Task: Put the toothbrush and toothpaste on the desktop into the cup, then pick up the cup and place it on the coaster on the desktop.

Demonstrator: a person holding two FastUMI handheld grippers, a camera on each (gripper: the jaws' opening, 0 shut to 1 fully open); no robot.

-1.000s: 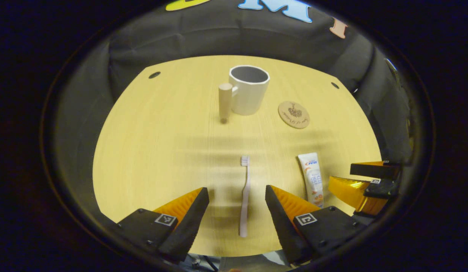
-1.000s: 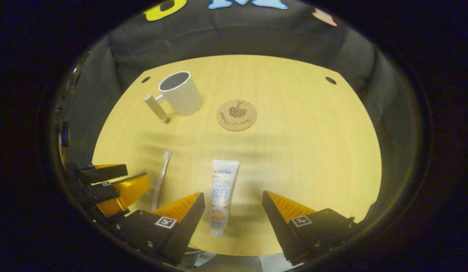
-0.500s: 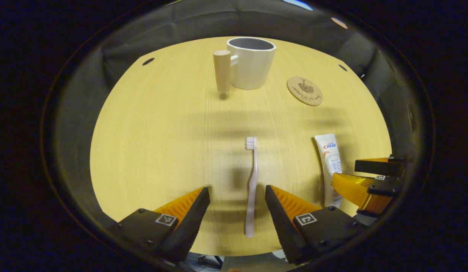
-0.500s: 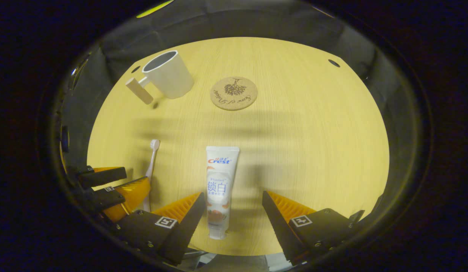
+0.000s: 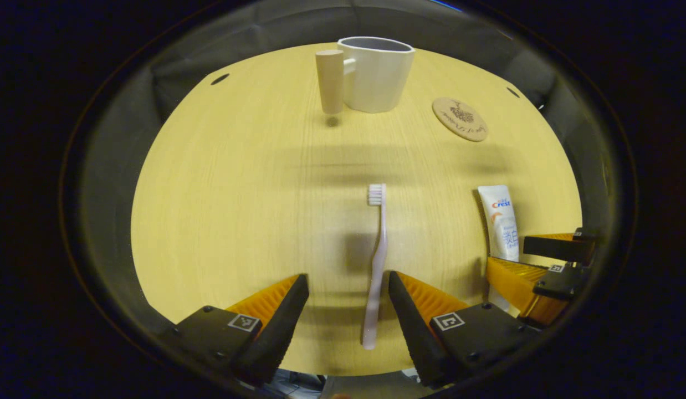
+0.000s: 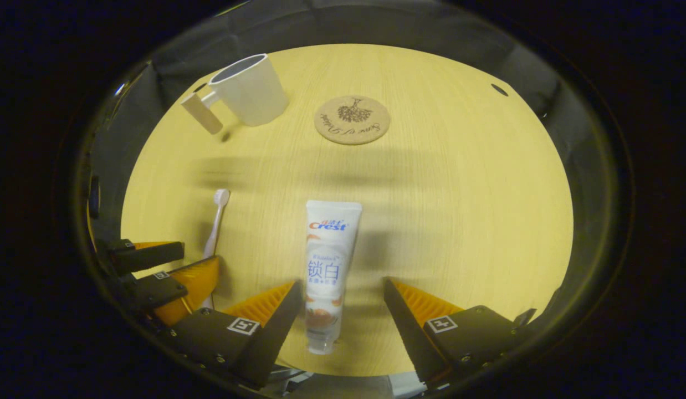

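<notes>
A pale pink toothbrush (image 5: 377, 260) lies flat on the wooden desktop (image 5: 237, 194), bristles pointing away. My left gripper (image 5: 347, 293) stands open low over it, the handle close to the right finger. A white toothpaste tube (image 6: 327, 266) lies flat with its cap toward me, between the fingers of my open right gripper (image 6: 341, 302), closer to the left finger. Far back stands a white cup (image 5: 378, 72) with a wooden peg handle (image 5: 330, 82); it also appears as the cup (image 6: 247, 88) in the right gripper view. A round cork coaster (image 6: 351, 119) lies to its right.
Small dark holes (image 5: 220, 79) mark the desktop's far corners. The toothpaste tube (image 5: 502, 219) and the right gripper (image 5: 534, 266) sit at the right edge of the left gripper view; the left gripper (image 6: 160, 266) and the toothbrush (image 6: 215, 216) sit at the left of the right gripper view.
Both grippers have dropped lower and moved forward over the desktop. The toothbrush and the tube now reach further in between their fingers. Nothing on the desktop has moved.
</notes>
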